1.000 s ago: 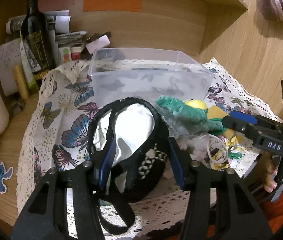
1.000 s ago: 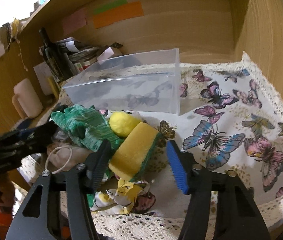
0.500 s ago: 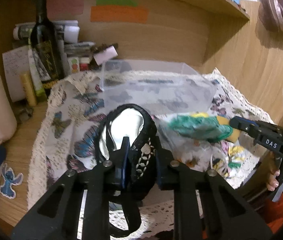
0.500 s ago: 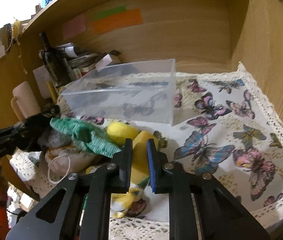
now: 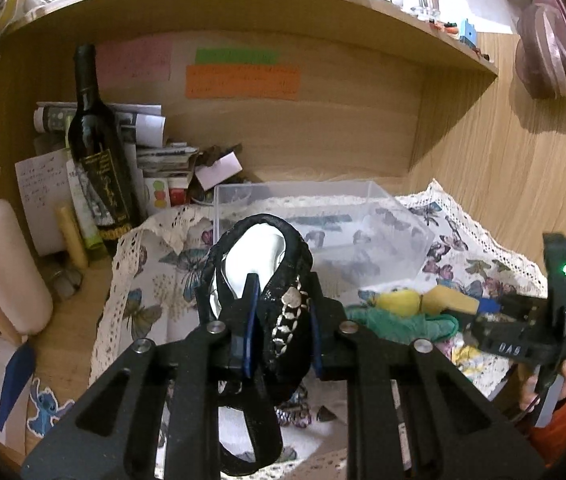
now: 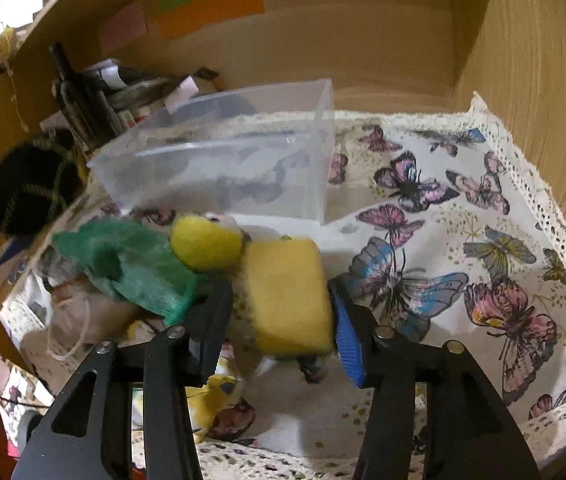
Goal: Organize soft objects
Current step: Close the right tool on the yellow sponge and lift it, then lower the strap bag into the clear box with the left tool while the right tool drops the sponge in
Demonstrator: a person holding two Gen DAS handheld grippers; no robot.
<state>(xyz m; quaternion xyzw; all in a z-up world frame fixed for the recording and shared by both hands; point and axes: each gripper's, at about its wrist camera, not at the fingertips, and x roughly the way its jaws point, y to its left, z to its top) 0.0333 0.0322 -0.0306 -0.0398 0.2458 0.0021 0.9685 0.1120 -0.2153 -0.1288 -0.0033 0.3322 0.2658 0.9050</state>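
My left gripper (image 5: 281,332) is shut on a black fabric pouch (image 5: 279,280) with a white lining and a bead chain, held up above the butterfly cloth (image 5: 151,280). The pouch also shows blurred at the left of the right wrist view (image 6: 19,192). My right gripper (image 6: 279,320) holds a yellow sponge (image 6: 287,300) between its fingers, lifted off the cloth (image 6: 443,240). A yellow ball (image 6: 205,242) and a green net cloth (image 6: 131,264) lie beside the sponge. A clear plastic bin (image 5: 323,220) stands behind, also in the right wrist view (image 6: 223,168).
A dark wine bottle (image 5: 97,152), papers and small boxes stand at the back left of the shelf. A cream mug (image 5: 3,268) stands at the left. Wooden walls close the back and right. A drawstring bag (image 6: 95,312) and patterned cloths lie in the pile.
My left gripper has lifted the pouch higher. My right gripper, squeezed narrow on the sponge before, now holds it wider and has raised it; the view is motion-blurred.
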